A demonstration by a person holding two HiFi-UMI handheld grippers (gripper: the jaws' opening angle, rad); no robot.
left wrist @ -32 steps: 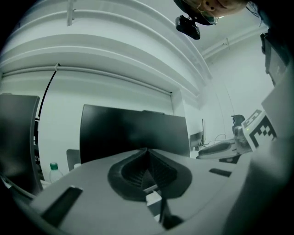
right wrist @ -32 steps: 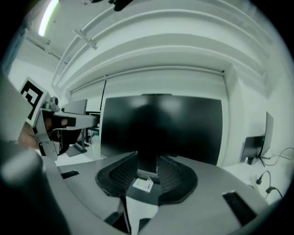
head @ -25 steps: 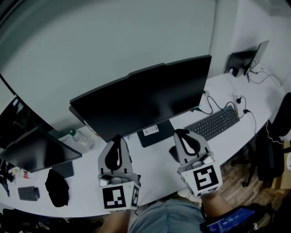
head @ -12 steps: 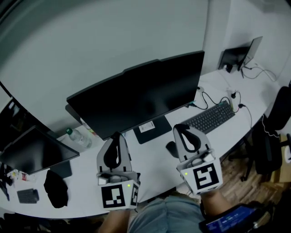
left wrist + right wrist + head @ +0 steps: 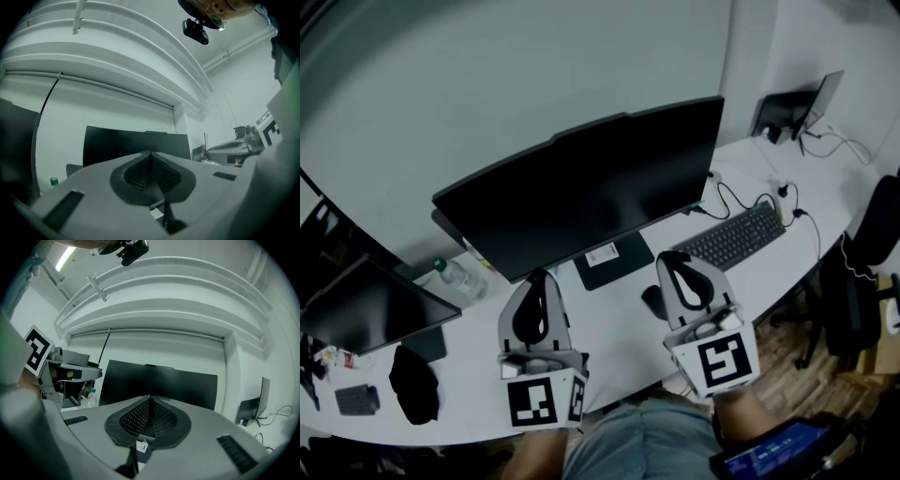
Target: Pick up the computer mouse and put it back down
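Scarcely shifted, left gripper and right gripper hover, fingers pressed together, computer mouse just beside the right one

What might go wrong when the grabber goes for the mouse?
The right gripper is shut, jaws together. Unless it opens first, it may just shove the mouse away. The monitor stand sits close by, so the mouse might bump into it.

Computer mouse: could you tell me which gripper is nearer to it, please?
Right. The right gripper is just right of the computer mouse; the left gripper is far off to its left.
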